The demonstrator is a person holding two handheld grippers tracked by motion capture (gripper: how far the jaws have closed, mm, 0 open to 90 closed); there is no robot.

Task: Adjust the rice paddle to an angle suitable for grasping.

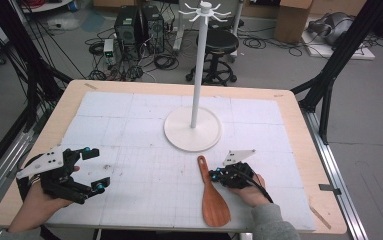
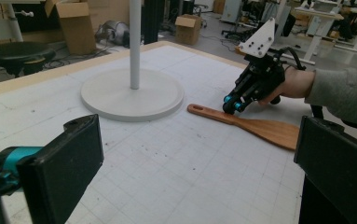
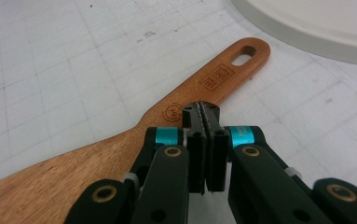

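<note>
Right gripper, jaws pressed together with nothing between them, rests at the wooden spatula's handle, lower centre-right of the high view. Left gripper waits spread at lower left. Grasping seems next: the jaws must part, then straddle the handle.

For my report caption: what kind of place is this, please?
Probably a lab or workshop: computer towers with tangled cables on the floor, cardboard boxes, and a gridded work table.

The wooden spatula blade runs off the frame's left edge.
</note>
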